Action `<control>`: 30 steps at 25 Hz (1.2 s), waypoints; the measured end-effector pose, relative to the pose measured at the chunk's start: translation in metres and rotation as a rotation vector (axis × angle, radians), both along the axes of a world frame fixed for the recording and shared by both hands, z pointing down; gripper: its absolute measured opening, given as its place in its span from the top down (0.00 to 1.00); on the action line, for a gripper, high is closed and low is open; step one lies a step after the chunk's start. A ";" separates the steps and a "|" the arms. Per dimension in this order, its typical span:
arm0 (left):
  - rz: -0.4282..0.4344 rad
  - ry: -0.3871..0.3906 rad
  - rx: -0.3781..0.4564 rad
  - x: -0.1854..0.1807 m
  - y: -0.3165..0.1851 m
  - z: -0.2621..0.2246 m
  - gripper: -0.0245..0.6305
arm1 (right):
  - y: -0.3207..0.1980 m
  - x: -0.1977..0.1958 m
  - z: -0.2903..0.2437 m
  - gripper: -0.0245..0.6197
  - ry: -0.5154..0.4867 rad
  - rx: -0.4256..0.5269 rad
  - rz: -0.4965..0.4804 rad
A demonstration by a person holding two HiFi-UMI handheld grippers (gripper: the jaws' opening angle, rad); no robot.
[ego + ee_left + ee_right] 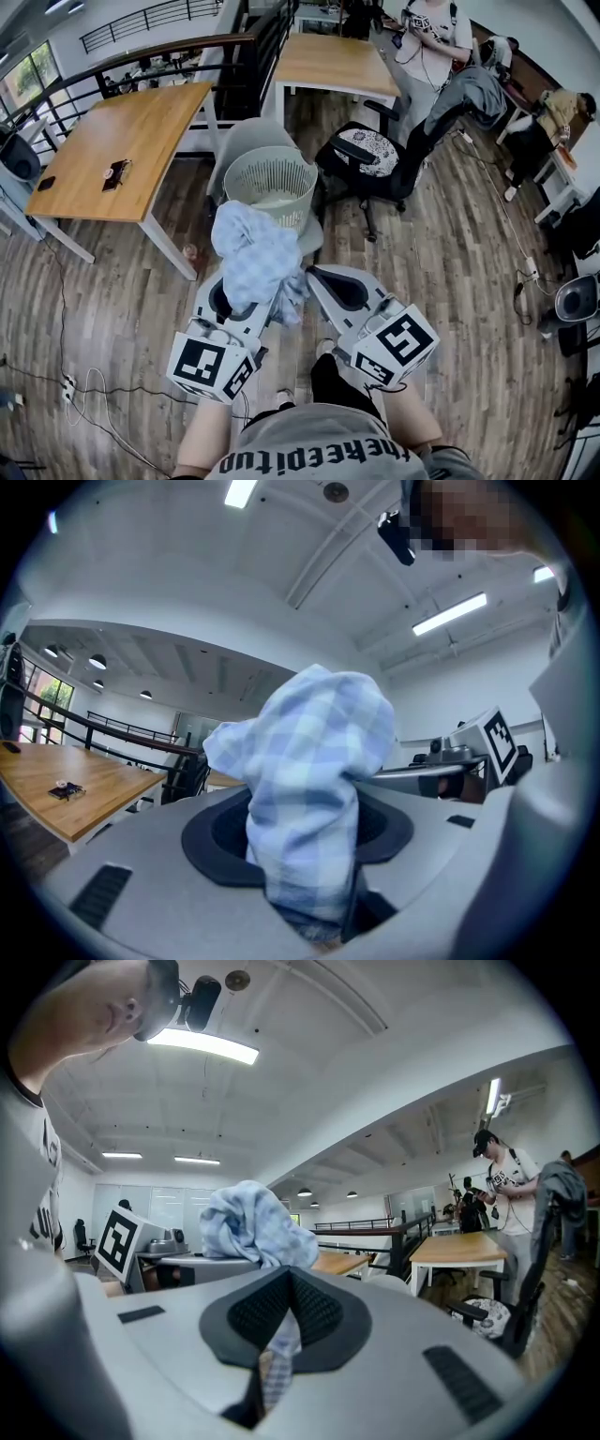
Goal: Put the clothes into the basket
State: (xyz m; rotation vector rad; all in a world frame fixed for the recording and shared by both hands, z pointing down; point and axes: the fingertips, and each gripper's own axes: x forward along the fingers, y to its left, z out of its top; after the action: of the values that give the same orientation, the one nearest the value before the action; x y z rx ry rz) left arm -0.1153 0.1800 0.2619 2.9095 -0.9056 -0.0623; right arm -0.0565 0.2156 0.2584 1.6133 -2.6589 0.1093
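Just short of the basket point(251, 180), you hold the cloth point(255, 255) off the floor. The left gripper's point(232, 298) fingers grasp its bunched middle and the right gripper's point(323, 279) fingers pinch a thin edge. It is not yet in the basket, so the carry and drop remain.

The cloth point(255, 258) hides the near rim of the basket point(272, 178) and the tips of the left gripper point(230, 302), just in front of the basket. On the table point(122, 141) left of the basket lies a small dark thing point(116, 173), too small to tell. Behind the basket, a person point(433, 37) is cut off by the top edge. Between the jaws of the right gripper point(281, 1321), the lower end of the cloth strip is lost in the gap.
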 end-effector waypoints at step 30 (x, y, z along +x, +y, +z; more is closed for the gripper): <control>-0.122 0.022 0.022 0.122 -0.119 -0.018 0.62 | -0.126 0.128 -0.022 0.95 -0.001 0.029 -0.122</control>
State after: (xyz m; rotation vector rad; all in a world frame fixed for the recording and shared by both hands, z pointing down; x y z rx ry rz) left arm 0.0069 0.0610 0.2443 2.8637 -1.0851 -0.1137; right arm 0.0715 0.0894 0.2368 1.4533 -2.7639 0.0687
